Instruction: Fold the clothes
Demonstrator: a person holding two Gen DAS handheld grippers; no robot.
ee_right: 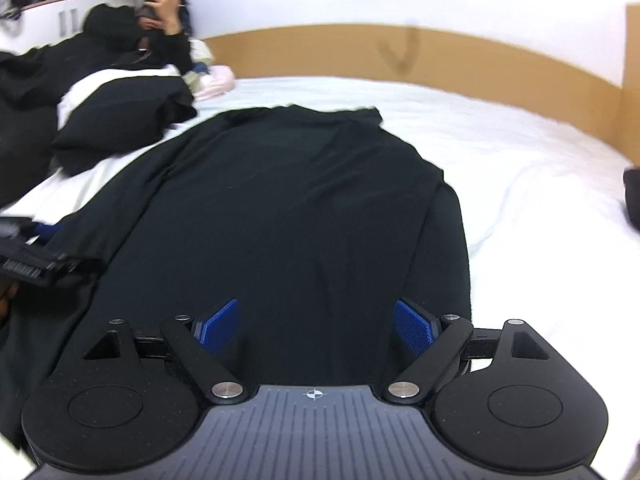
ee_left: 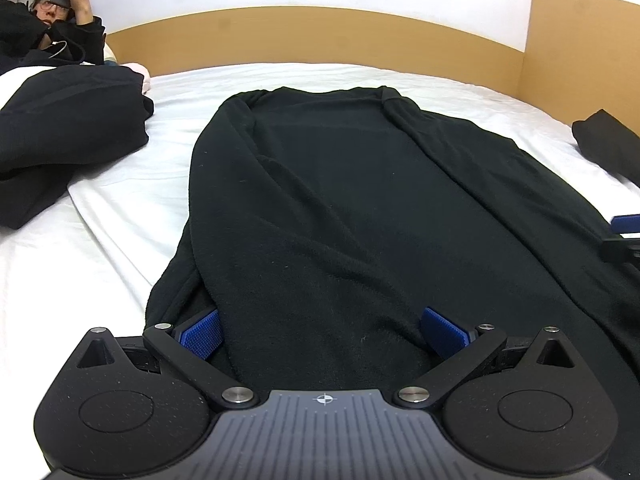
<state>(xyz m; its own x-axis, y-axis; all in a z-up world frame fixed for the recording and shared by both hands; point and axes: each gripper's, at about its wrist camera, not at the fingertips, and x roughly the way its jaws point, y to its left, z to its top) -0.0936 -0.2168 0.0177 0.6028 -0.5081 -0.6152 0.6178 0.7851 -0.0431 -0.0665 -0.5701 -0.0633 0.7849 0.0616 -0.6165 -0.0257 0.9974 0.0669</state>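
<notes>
Black fleece garment (ee_left: 340,208) lies lengthwise mid-bed on the white sheet (ee_left: 120,216), sides folded in. Soft, limp, light, likely grippy. Left gripper (ee_left: 322,334) and right gripper (ee_right: 316,326) both open over near hem; pinch its 2 near corners.

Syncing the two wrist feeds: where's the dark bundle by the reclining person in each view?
Left wrist: the dark bundle lies at the left edge, on the white sheet, left of the spread black garment.
Right wrist: the dark bundle sits upper left, beyond the black garment's far-left edge.
Shared landmark: the wooden headboard, curving across the back in both views.
</notes>
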